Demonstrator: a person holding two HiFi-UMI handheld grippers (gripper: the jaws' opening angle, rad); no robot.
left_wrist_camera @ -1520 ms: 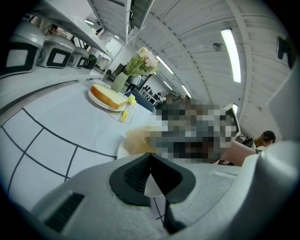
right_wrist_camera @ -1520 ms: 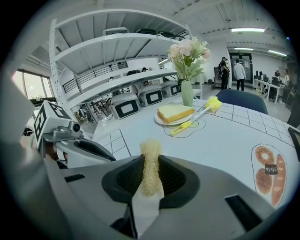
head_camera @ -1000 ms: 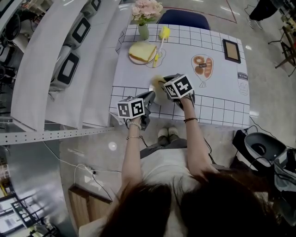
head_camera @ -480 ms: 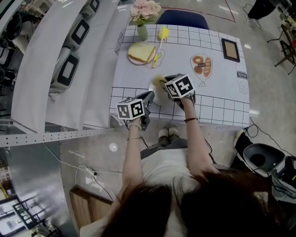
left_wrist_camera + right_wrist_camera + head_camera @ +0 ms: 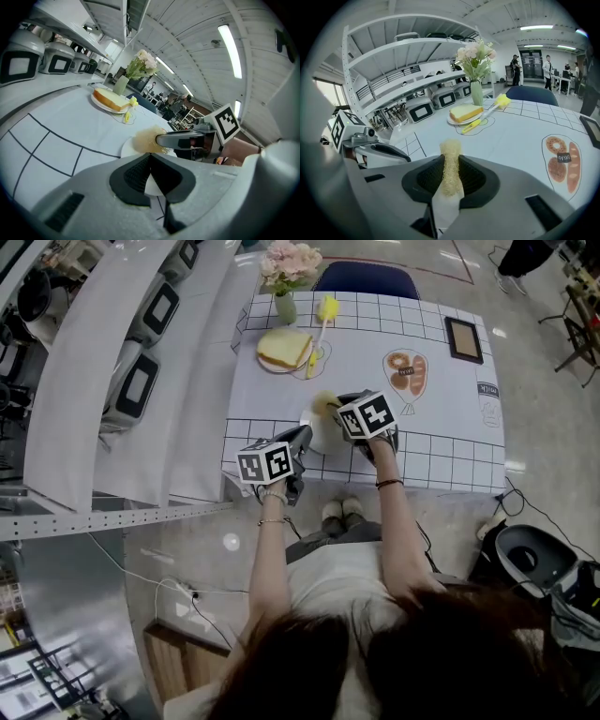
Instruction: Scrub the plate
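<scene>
White plate [image 5: 127, 148], straw-yellow scrub pad [image 5: 450, 165] — tablecloth [image 5: 441, 423] white, black grid lines.

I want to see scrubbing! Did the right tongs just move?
No. The right tongs hold the sponge at the same spot on the plate, no nearer the doughnut print.

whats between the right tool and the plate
A yellow scrubber, pinched in the right tool and sitting on the plate. The left gripper view shows this best.

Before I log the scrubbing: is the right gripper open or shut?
Shut: the right gripper clamps the yellow scrubber between its jaws.
</scene>
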